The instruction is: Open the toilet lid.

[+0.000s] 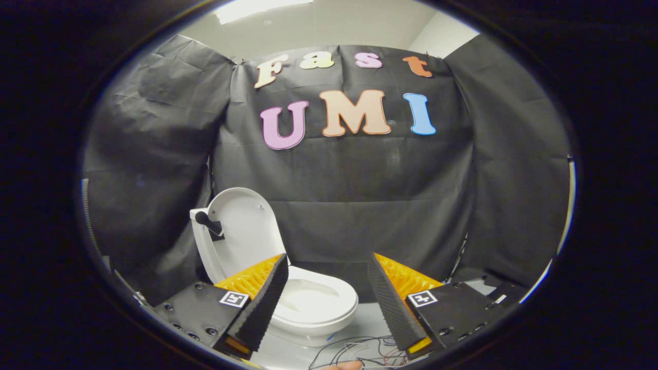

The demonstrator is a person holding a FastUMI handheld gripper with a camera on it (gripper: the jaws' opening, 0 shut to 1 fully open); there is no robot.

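Standing upright, toilet lid behind seat; fingers wide apart, empty.

The hand-held gripper hangs with its two fingers spread wide apart, gripping nothing. Both tips sit short of the toilet, whose bowl shows between them.

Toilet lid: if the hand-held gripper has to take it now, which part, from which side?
The toilet lid already stands upright against the tank. Its free rounded top edge is probably the best hold, approached from the front above the seat, one finger on each face. The hand-held gripper is open, with nothing between its fingers.
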